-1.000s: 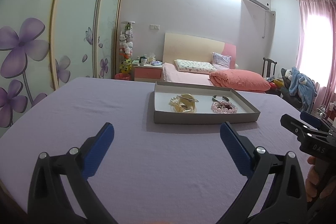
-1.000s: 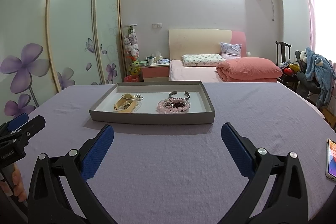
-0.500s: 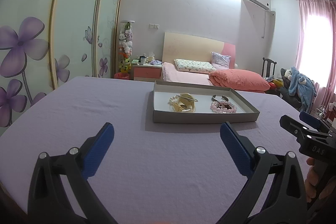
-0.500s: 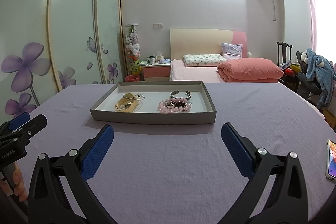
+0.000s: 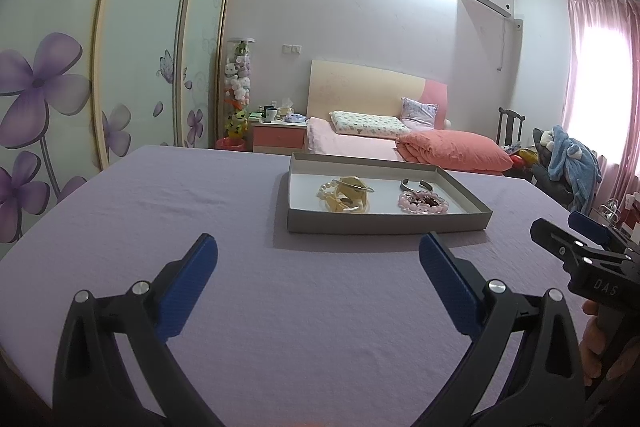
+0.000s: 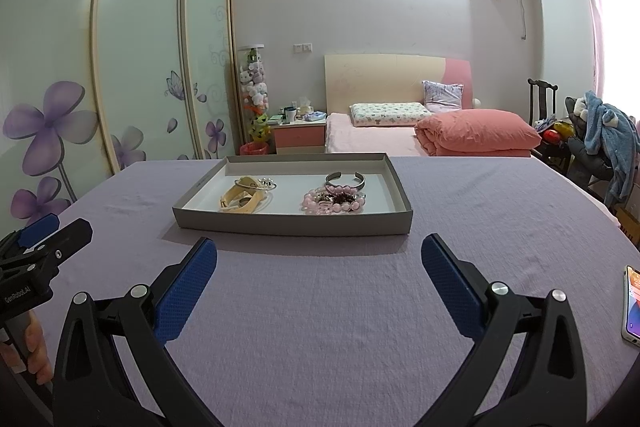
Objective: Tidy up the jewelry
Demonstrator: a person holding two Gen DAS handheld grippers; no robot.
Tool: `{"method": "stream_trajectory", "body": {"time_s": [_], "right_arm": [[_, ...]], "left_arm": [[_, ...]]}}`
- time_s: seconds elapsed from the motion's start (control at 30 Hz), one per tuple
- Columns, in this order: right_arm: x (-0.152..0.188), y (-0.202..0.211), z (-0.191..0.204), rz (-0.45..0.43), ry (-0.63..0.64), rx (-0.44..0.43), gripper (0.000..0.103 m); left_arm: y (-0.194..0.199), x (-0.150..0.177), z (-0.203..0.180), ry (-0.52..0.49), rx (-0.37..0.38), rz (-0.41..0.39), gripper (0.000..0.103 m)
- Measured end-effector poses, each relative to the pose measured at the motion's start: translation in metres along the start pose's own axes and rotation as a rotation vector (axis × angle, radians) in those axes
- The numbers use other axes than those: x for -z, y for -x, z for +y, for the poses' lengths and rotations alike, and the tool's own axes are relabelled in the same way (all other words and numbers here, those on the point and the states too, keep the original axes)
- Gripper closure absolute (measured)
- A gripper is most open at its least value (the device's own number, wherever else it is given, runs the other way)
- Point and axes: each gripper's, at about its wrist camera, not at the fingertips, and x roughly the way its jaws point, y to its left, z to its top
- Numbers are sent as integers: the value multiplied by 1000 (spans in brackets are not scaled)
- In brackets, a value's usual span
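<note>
A shallow grey tray (image 6: 294,225) sits on a desk (image 6: 320,307) covered with lilac cloth. Inside the tray, a cream-yellow bangle pile (image 6: 242,201) with a thin silver bangle (image 6: 256,183) lies toward its left end; pink bead bracelets (image 6: 334,201) lie toward its right end, with a silver cuff (image 6: 345,179) just behind them. The left gripper (image 5: 318,279) and right gripper (image 6: 319,281) both hover near the tray's front wall, fingers (image 6: 188,287) spread wide and holding nothing. A phone (image 6: 632,307) lies on the desk well to the right of the tray. A bed (image 6: 400,135) stands beyond the tray.
</note>
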Motion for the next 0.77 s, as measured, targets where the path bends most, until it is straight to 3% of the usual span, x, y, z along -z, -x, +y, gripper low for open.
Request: {"method": "stream_trajectory", "body": {"time_s": [0.77], "right_arm": [[-1, 0, 0, 0, 0, 1, 2]], "left_arm": [[-1, 2, -3, 1, 11, 7, 4]]}}
